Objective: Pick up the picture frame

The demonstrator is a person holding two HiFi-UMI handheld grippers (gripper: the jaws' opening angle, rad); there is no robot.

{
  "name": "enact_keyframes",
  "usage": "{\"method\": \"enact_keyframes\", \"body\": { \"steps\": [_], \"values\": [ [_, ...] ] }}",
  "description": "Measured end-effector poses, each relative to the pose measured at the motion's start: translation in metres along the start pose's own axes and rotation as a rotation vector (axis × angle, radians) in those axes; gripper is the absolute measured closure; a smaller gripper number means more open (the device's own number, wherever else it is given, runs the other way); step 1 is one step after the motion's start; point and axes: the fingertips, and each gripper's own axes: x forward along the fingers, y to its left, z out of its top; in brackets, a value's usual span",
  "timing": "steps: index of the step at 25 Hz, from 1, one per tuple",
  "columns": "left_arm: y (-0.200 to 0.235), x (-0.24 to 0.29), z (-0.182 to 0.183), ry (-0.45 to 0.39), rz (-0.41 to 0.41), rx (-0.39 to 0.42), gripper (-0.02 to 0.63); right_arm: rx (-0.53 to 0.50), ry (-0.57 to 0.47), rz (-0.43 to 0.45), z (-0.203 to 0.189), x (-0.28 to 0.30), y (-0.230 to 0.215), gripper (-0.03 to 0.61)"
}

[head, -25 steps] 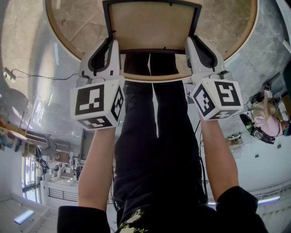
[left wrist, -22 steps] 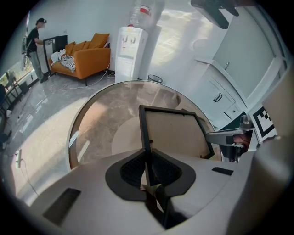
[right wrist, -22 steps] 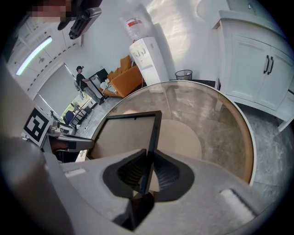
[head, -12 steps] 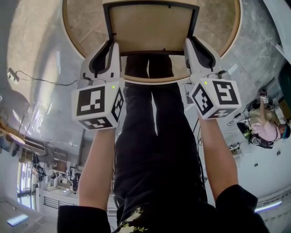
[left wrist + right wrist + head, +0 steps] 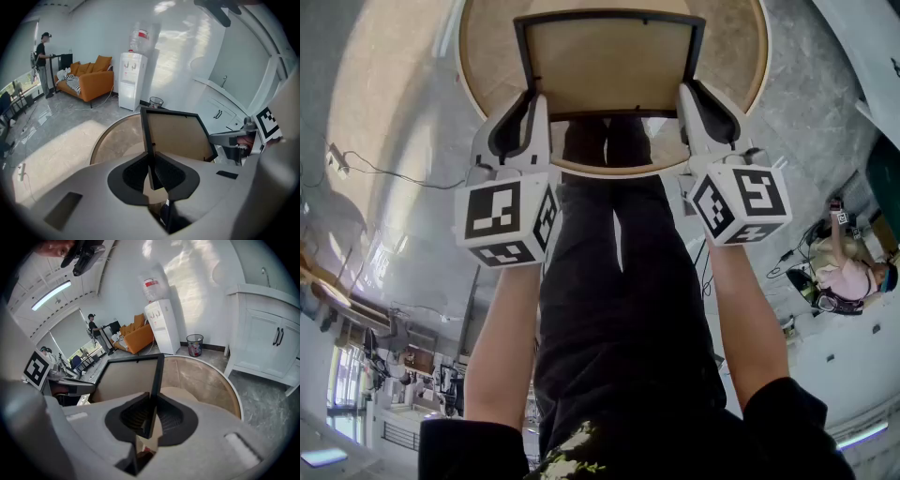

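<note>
The picture frame (image 5: 609, 62) is a thin black rectangle with a tan backing board, held in the air above the round wooden table (image 5: 741, 58). My left gripper (image 5: 528, 105) is shut on its left side rail, and my right gripper (image 5: 692, 99) is shut on its right side rail. In the left gripper view the frame's black edge (image 5: 151, 140) runs straight between the dark jaw pads. The right gripper view shows the frame's edge (image 5: 157, 378) clamped the same way. Each view shows the other gripper across the backing board.
The round table (image 5: 206, 380) lies below the frame on a grey marbled floor. A water dispenser (image 5: 130, 79), an orange sofa (image 5: 89, 79) and a small bin (image 5: 156, 101) stand beyond it. A white cabinet (image 5: 265, 338) is on the right. A person (image 5: 44, 58) stands far off.
Both grippers have risen together with the frame held between them; the round table below looks smaller and further away than in the earlier frames.
</note>
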Motion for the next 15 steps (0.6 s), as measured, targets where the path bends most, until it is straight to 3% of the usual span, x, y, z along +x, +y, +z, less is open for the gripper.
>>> {"method": "enact_keyframes", "body": {
  "steps": [15],
  "values": [
    [-0.021,-0.067,0.072,-0.105,0.003,0.041,0.557,-0.049,-0.102,0.007,0.074,-0.058,0.022,0.534]
  ]
}}
